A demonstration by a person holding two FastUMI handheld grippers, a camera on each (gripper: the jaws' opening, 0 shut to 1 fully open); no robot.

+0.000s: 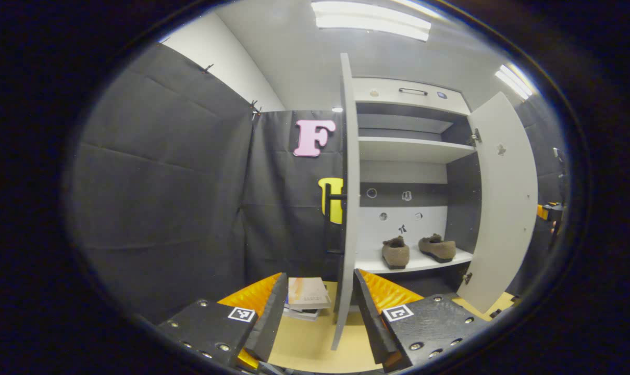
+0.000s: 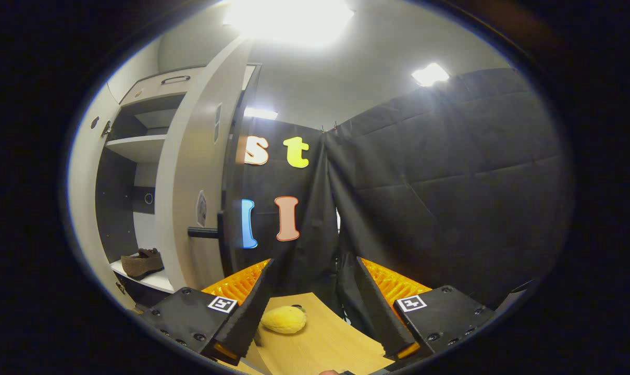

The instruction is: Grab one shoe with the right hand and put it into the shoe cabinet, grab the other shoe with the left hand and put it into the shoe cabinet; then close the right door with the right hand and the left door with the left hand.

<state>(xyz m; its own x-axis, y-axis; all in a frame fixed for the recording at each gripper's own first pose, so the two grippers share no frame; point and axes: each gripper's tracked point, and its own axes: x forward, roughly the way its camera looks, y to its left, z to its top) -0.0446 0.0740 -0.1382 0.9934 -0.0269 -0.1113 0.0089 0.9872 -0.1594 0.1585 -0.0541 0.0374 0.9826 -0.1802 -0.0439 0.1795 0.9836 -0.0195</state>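
Left gripper view: left gripper (image 1: 317,312) at 6 o'clock, jaws spread wide, nothing between them, hanging above the pale wooden table (image 1: 309,344). Straight ahead, at 12 to 2 o'clock, tall white shoe cabinet with dark inner walls (image 1: 408,151), both doors open. White left door (image 1: 349,198) seen almost edge-on, running from 12 down to 6 o'clock, its lower end just between the spread fingers; black bar handle (image 1: 329,216) on its outer face. White right door (image 1: 502,203) swung out at 3 o'clock. On the lowest white shelf (image 1: 416,263), two brown suede-like shoes side by side, near each other but apart: left brown shoe (image 1: 395,252) with heel towards the camera, right brown shoe (image 1: 437,247) turned a little sideways. Small stack of books (image 1: 307,297) on the table at 6 o'clock, left of the door's edge.

Right gripper view: right gripper (image 2: 315,312) at 6 o'clock, jaws spread apart, holding nothing. Soft yellow plush toy (image 2: 284,319) lying on the table just beside the left finger. Cabinet at 9 o'clock, open right door at 10 o'clock with its black handle (image 2: 204,232) sticking out; one brown shoe on the shelf at 8 o'clock.
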